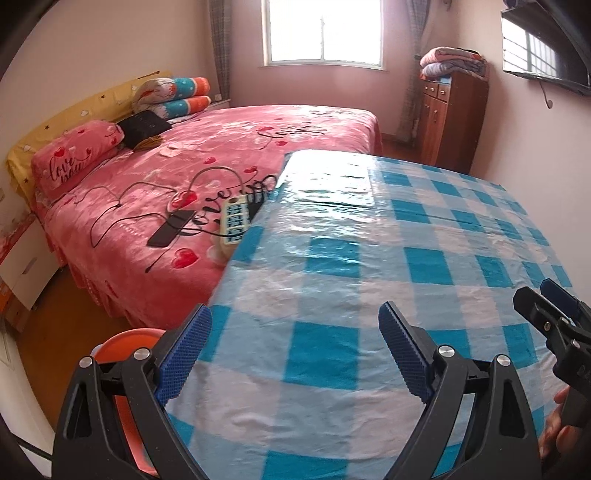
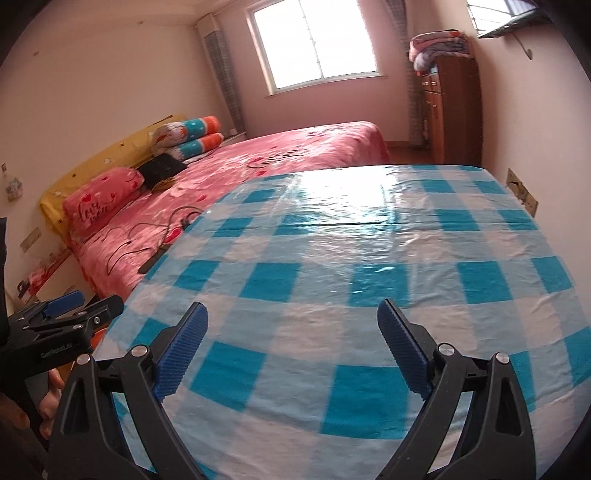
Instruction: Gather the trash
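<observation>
Right now I hold my left tool (image 1: 295, 314) and my right tool (image 2: 293, 312) side by side above the desk (image 1: 369, 236), both with their blue pads spread wide and nothing between them. Each one shows at the edge of the other's view. I judge this to be a searching step, since no trash shows anywhere on the blue and white checked cloth that covers the desk; the whole visible surface is bare plastic with some glare from the window (image 1: 321, 33). Where the trash lies I cannot tell from either view. An orange round thing (image 1: 122, 343) peeks out below the desk's near left corner, behind my left tool. It may be a bin or a stool, and I cannot see inside it, so I cannot say whether it holds anything. On the bed (image 1: 177, 177) beside the desk lie a power strip (image 1: 234, 219), a dark phone (image 1: 170, 229) and some cables, none of which look like trash. My next move, I think, calls for swinging both tools to look elsewhere, perhaps lower toward the floor, until a scrap comes into sight.
</observation>
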Demonstrator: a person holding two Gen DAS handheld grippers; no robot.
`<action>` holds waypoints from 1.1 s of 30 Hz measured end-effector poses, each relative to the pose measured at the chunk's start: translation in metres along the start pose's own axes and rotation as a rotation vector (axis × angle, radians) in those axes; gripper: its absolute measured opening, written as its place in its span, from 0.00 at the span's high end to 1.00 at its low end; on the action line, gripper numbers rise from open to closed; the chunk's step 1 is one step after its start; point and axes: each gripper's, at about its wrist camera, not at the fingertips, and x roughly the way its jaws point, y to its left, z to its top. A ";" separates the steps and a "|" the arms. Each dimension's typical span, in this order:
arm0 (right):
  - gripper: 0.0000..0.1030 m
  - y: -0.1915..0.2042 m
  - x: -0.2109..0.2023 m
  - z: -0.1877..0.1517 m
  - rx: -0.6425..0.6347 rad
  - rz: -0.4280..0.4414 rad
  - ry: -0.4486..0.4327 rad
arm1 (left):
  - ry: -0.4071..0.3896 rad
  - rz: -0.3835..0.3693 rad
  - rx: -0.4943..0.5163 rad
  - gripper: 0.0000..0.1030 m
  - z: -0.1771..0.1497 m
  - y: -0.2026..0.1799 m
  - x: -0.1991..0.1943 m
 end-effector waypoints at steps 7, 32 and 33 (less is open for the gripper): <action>0.09 -0.030 0.000 -0.001 0.026 -0.057 -0.014 | -0.004 -0.023 0.037 0.12 0.004 -0.031 0.003; 0.09 -0.112 -0.025 0.013 0.055 -0.264 -0.093 | -0.036 -0.113 0.153 0.07 0.017 -0.135 0.014; 0.09 -0.111 -0.026 0.013 0.053 -0.263 -0.094 | -0.038 -0.115 0.156 0.07 0.017 -0.138 0.014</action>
